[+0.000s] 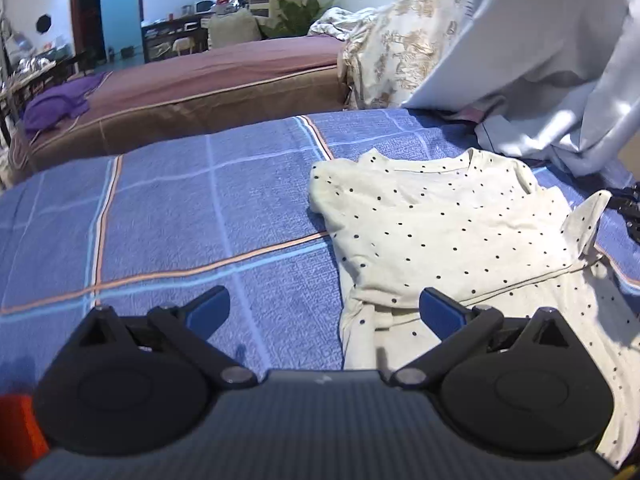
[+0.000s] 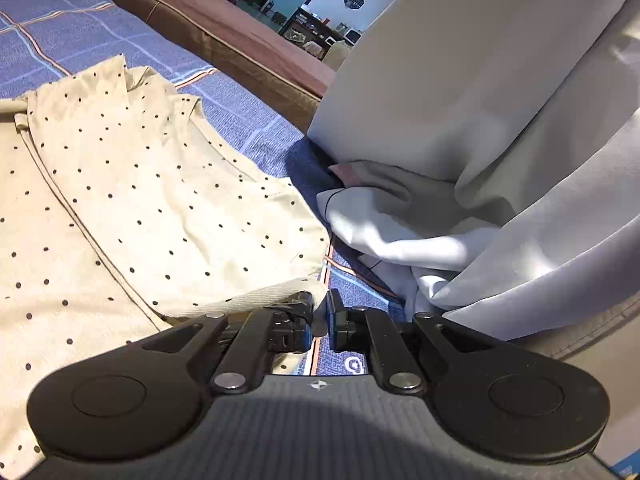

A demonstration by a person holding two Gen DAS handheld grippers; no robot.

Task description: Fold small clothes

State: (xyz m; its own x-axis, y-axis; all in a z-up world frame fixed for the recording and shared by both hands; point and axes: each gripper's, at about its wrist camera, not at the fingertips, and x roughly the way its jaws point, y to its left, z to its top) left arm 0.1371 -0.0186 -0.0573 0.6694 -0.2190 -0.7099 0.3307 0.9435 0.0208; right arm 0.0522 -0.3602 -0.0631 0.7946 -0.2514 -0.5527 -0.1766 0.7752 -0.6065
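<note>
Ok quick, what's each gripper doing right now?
Left gripper: open, holding nothing.
Right gripper: nearly closed at the polka-dot shirt sleeve edge; grip cannot be told.

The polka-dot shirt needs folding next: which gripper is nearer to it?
Right. The right gripper is nearly shut at the polka-dot shirt sleeve edge; the left gripper hovers open beside its hem.

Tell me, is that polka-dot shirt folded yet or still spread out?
Partly folded. The polka-dot shirt lies on the blue plaid bedspread with its bottom part doubled over itself; a sleeve still sticks out.
</note>
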